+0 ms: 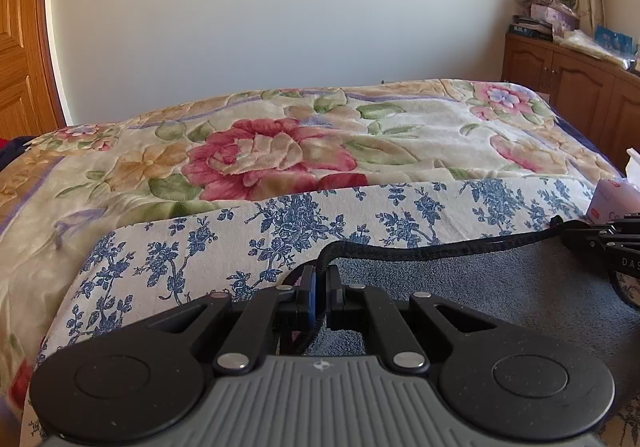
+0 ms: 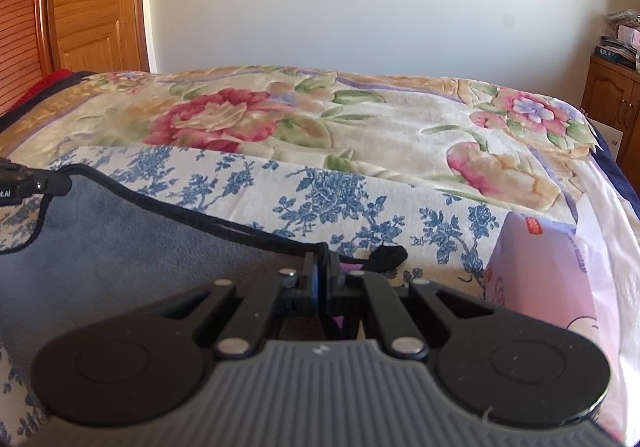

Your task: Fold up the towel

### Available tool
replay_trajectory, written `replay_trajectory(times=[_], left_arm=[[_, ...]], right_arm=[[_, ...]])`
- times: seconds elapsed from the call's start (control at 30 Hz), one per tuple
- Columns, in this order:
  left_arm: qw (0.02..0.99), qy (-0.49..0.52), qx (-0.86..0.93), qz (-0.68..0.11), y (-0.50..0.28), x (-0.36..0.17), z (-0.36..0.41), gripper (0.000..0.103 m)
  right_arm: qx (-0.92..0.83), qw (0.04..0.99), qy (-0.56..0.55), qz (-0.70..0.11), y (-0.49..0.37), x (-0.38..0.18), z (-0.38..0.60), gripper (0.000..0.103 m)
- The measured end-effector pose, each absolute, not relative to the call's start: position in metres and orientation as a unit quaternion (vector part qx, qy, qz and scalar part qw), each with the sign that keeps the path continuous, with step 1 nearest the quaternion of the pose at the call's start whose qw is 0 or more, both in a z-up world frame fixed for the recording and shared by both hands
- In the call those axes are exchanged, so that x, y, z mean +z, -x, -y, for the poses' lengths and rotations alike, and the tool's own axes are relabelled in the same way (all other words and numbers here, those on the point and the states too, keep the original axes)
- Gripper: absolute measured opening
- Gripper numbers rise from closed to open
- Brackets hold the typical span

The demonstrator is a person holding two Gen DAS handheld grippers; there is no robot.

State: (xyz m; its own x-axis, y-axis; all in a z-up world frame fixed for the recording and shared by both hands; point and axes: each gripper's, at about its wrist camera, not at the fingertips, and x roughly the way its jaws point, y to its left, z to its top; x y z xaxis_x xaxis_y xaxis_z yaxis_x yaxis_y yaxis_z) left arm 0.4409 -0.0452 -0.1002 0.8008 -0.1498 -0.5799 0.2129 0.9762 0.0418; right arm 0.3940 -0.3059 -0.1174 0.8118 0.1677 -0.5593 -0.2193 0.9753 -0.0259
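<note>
Grey towel (image 1: 460,287), black-edged, lies low in both frames on a blue-flowered sheet (image 1: 180,247). My left gripper (image 1: 320,287) is pinched tight on its black hem at lower centre. My right gripper (image 2: 320,279) is clamped on the same hem near a corner. Pink tissue pack (image 2: 540,267) sits at right, just beside the towel.

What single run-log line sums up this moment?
left gripper: shut on grey black-edged towel | right gripper: shut on same edge | towel over blue-floral cloth | pink tissue pack beside
</note>
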Motion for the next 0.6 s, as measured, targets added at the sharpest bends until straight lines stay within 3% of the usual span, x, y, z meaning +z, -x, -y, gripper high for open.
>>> replay_trajectory(times=[0.6], left_arm=[[0.948,-0.057,-0.09,-0.301,-0.4458,-0.1072,0.0483,0.007]], right_arm=[[0.1,0.951,0.042,-0.289,-0.3942,-0.1209,0.307,0.005]])
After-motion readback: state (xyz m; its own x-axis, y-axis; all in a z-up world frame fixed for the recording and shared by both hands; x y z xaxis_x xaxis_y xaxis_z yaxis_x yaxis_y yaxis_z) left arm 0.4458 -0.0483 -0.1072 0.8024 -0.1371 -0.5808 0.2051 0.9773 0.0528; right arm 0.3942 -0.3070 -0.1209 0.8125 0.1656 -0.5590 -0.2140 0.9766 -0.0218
